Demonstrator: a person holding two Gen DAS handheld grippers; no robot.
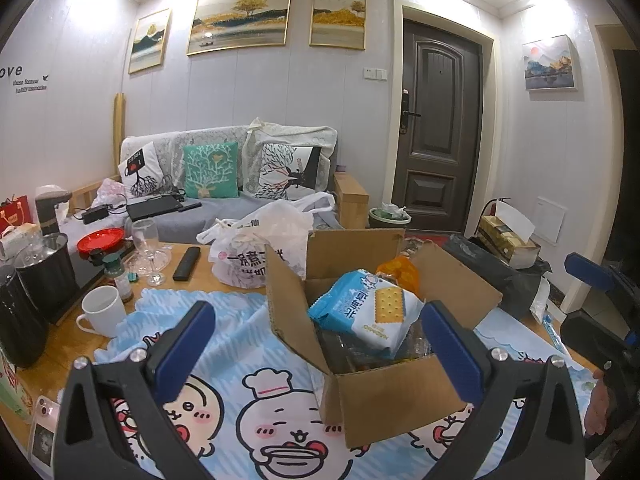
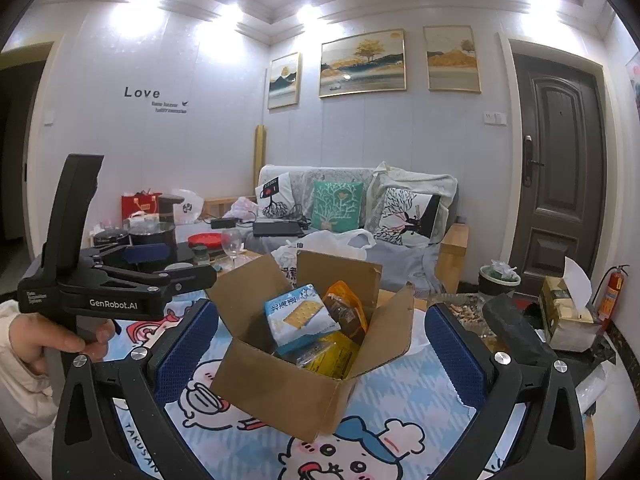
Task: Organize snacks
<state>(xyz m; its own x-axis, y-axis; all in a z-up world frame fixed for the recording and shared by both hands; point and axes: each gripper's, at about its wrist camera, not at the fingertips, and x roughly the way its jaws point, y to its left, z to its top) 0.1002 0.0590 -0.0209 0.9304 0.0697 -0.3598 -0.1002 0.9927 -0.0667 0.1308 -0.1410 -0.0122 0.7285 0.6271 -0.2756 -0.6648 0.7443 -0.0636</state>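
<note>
A cartoon-print cloth (image 1: 224,320) covers the wooden counter (image 1: 68,364); on it the open cardboard box (image 1: 384,396) holds a blue cracker pack (image 1: 368,312). Both hand-held grippers, left (image 1: 316,344) and right (image 2: 320,344), are spread empty. Far behind stands a sofa (image 1: 224,208).

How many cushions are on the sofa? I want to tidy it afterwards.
3, in a row against the sofa back: white tree-print cushion on the left, teal antler-print cushion in the middle, white-and-black cushion on the right.
</note>
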